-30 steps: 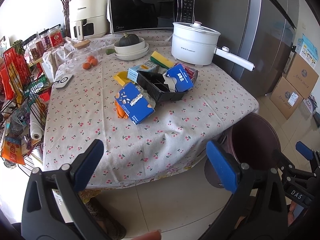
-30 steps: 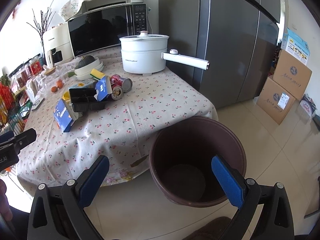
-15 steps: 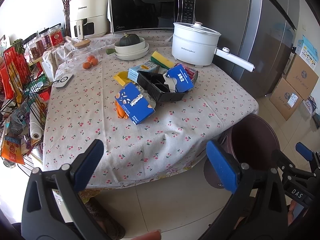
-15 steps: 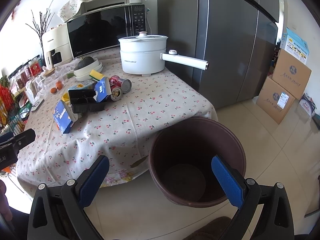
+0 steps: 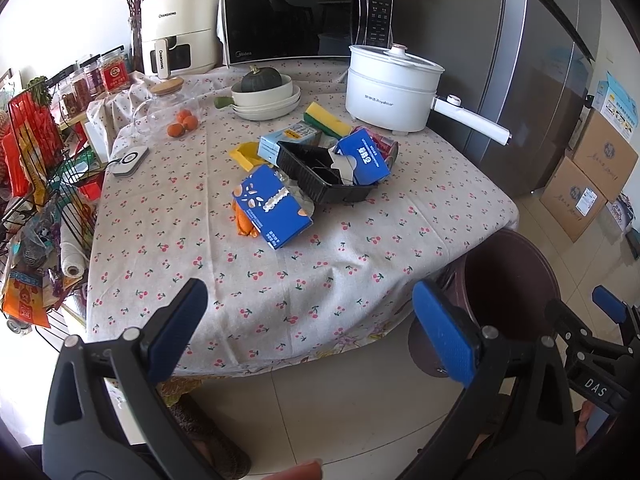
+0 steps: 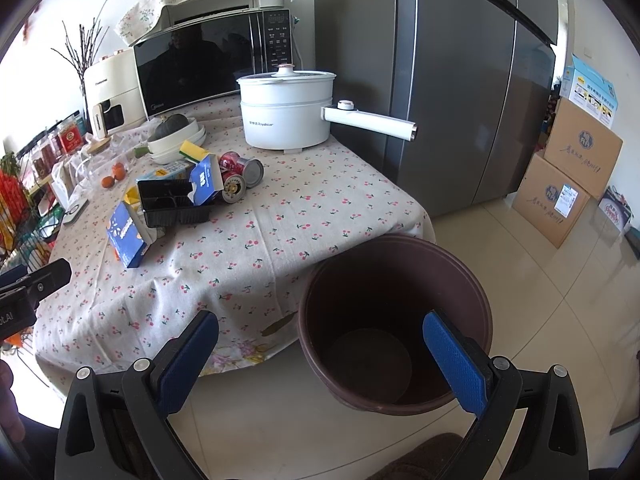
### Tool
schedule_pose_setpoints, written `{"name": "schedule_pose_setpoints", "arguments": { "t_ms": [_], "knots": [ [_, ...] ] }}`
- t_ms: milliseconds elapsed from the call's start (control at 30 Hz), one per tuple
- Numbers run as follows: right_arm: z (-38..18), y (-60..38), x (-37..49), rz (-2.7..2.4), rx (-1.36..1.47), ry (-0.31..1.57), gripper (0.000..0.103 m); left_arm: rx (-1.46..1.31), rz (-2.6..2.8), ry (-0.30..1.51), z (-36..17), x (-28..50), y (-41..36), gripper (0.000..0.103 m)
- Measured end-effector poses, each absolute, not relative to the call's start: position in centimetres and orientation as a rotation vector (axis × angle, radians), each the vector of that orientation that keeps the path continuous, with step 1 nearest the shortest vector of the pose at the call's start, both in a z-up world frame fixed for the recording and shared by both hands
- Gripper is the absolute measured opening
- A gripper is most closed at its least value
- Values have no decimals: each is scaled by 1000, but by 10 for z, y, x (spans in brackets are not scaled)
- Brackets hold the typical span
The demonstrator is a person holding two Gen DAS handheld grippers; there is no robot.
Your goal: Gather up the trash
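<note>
Both grippers are spread wide and hold nothing: the left gripper [image 5: 310,324] low in its frame, the right gripper [image 6: 320,354] over the round brown plastic bin [image 6: 394,320] at lower centre. Mid-frame on the cherry-print tablecloth [image 5: 280,276] lies the trash: a blue cardboard carton [image 5: 272,206], a black plastic tray [image 5: 320,178], red drink cans [image 6: 240,170]. Behind stand a white "Royalstar" electric pot [image 5: 390,94], a black "Midea" microwave [image 5: 300,18] and a cream "Changhong" air fryer [image 5: 176,30].

left claw [image 5: 310,326] open, empty | blue carton [image 5: 272,207] beside black tray [image 5: 324,174] | cans possibly behind
</note>
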State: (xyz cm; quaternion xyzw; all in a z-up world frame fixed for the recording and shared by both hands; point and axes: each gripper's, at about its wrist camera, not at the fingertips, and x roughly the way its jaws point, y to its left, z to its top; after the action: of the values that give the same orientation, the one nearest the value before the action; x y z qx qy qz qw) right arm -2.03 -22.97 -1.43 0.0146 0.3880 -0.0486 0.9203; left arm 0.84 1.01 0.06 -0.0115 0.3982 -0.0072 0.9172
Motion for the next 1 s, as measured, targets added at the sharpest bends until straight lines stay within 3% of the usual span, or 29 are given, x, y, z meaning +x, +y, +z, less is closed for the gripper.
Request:
{"name": "schedule_pose_setpoints", "arguments": {
  "t_ms": [1000],
  "knots": [
    [-7,-230,-16,-117,27,789,103,0,-18,833,-3,15,9,102]
  ]
}}
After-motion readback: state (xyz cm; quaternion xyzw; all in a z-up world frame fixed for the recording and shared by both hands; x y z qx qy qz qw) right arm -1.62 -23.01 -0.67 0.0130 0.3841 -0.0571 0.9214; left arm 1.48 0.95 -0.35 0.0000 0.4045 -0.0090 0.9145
